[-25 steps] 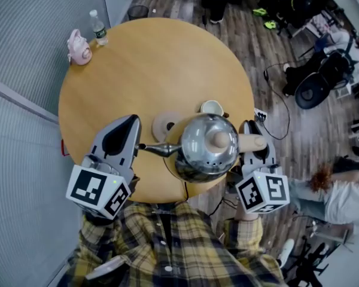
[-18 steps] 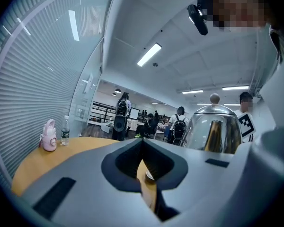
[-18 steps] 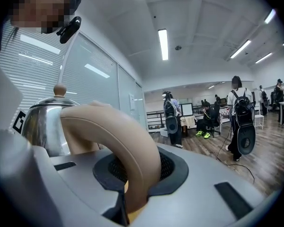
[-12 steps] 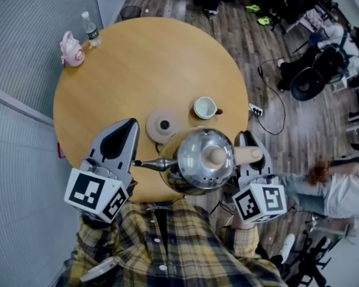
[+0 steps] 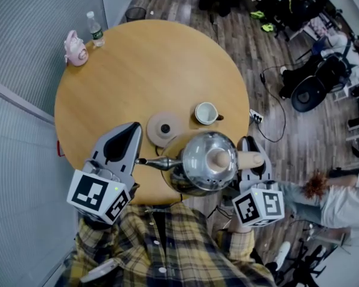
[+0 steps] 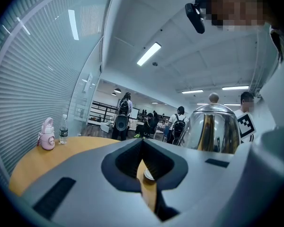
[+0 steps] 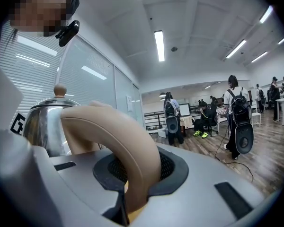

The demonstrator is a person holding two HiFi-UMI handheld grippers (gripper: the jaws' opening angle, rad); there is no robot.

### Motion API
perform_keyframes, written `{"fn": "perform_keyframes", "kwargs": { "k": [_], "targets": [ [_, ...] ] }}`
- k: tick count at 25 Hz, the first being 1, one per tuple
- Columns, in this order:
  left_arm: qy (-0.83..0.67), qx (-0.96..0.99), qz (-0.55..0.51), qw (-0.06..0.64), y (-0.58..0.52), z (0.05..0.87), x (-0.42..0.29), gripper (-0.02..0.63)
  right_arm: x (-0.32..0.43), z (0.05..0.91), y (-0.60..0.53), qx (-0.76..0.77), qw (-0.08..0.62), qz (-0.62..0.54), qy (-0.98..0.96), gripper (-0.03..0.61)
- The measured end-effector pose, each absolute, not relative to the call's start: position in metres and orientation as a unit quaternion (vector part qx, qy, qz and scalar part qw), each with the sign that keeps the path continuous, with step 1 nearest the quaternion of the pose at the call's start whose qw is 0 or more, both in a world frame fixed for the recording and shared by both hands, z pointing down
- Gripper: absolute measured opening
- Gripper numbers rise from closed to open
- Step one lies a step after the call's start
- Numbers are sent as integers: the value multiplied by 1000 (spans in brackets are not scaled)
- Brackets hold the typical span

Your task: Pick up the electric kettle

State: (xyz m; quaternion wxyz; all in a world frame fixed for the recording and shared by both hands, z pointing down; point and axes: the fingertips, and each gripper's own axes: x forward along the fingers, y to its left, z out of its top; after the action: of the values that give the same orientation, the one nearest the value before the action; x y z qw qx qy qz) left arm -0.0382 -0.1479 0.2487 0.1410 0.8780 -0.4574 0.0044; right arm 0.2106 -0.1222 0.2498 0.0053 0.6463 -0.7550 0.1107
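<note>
The steel electric kettle (image 5: 204, 161) hangs above the table's near edge, its spout pointing left. My right gripper (image 5: 249, 141) is shut on its beige handle (image 5: 252, 158). In the right gripper view the handle (image 7: 114, 141) arches up out of the notch between the jaws of the right gripper (image 7: 136, 176), with the kettle body (image 7: 43, 123) to the left. The kettle's round base (image 5: 163, 128) lies bare on the table. Left of the spout, my left gripper (image 5: 133, 127) is shut and holds nothing. The left gripper view shows this gripper (image 6: 143, 144) with the kettle (image 6: 213, 129) to its right.
A white cup (image 5: 206, 113) stands beside the base on the round wooden table (image 5: 149, 64). A pink bottle (image 5: 76, 48) and a water bottle (image 5: 96, 28) stand at the table's far left edge. Beyond the table on the right are office chairs, cables and people.
The kettle stays in my right gripper's hold, slightly nearer to me. The cup, half hidden behind it before, now shows whole. The left gripper has kept still.
</note>
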Motion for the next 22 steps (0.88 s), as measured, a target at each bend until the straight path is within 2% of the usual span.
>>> {"fn": "perform_keyframes", "kwargs": {
  "k": [22],
  "targets": [
    [-456,878,7,142,-140,251,-35,3,208,248,-123,639,7,109,-762,75]
  ]
}}
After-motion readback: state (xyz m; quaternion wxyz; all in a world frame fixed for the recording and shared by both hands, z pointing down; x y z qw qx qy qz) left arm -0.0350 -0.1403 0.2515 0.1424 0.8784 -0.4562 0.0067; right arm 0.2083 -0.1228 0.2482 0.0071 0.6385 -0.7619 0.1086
